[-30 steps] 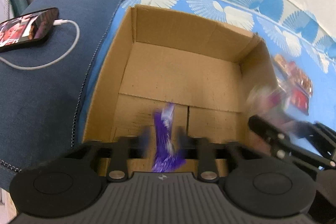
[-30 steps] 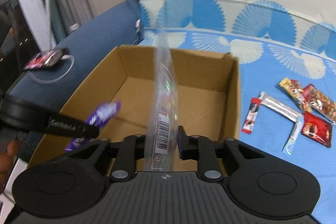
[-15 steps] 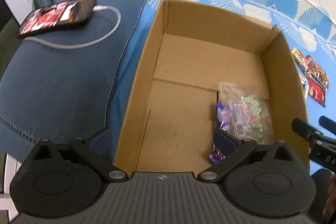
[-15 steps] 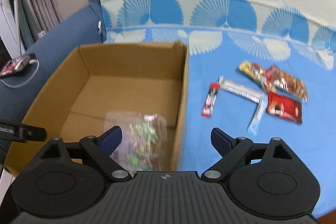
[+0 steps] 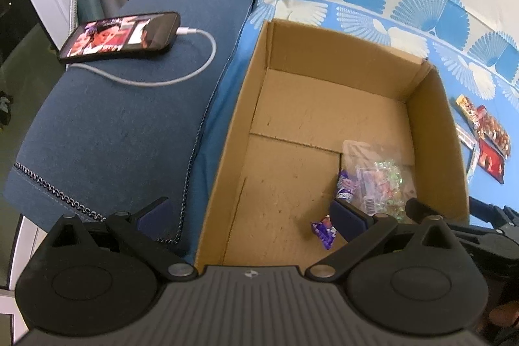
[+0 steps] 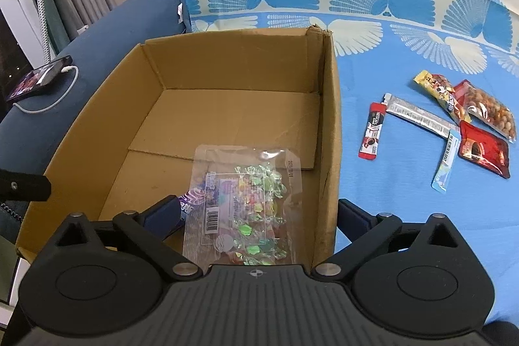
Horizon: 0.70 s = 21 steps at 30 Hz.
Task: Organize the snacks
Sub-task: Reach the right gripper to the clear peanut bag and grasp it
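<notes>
With both grippers, left [image 5: 249, 218] and right [image 6: 259, 216], wide and empty, 2 snacks, a candy bag [image 6: 246, 200] and a purple bar [image 5: 324, 231], lie in the box [image 6: 227, 67], while 6 packets [image 6: 438, 125] wait on the sheet [image 6: 405, 200].

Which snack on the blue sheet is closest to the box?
The red stick packet. It lies nearest the cardboard box; the silver, yellow, blue and other red packets lie farther away.

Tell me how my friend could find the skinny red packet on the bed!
Look right of the cardboard box, on the blue sheet where the loose snacks lie. The red stick packet is the one nearest the box, standing a bit apart. Its neighbour, the silver stick, is longer, and the other red packet is wide, not skinny.
</notes>
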Tool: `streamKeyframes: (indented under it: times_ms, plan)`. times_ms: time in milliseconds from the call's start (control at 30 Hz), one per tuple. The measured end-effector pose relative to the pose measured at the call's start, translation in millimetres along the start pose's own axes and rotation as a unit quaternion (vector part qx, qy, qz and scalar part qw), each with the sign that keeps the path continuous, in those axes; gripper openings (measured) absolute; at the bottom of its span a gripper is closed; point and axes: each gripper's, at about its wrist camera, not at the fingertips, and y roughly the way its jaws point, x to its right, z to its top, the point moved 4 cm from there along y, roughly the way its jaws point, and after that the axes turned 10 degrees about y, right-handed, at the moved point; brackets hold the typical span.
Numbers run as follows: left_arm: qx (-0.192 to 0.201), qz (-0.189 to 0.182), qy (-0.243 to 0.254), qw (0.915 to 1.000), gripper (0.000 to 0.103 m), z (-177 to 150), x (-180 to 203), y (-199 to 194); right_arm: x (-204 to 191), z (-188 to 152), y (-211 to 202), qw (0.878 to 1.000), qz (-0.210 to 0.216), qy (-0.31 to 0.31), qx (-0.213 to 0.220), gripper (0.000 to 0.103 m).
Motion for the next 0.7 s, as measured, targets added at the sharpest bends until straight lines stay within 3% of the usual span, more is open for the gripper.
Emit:
streamKeyframes:
  times_ms: [133, 267, 400, 500, 700]
  plan:
    - [0.012, -0.008, 0.018, 0.9997, 0.102, 12.8, 24.0, -9.8, 18.4, 5.1, -21.2, 1.000, 0.001, 0.011, 0.018, 0.099]
    - [0.031, -0.022, 0.049, 0.9981, 0.102, 32.5, 61.4, -20.5, 57.6, 19.7, -53.1, 0.998, -0.017, 0.014, 0.065, 0.101]
    - [0.031, -0.052, 0.073, 0.9955, 0.102, 54.0, 105.9, -24.4, 124.9, 39.3, -68.7, 0.991, -0.091, -0.005, 0.098, 0.101]
    - [0.034, -0.061, 0.090, 0.9935, 0.103, 71.6, 139.7, -23.8, 182.8, 53.4, -73.3, 0.985, -0.130, 0.019, 0.109, 0.101]
    - [0.024, -0.068, 0.139, 0.9877, 0.103, 97.9, 208.0, -8.0, 266.6, 93.8, -55.6, 0.981, -0.155, -0.004, 0.119, 0.102]
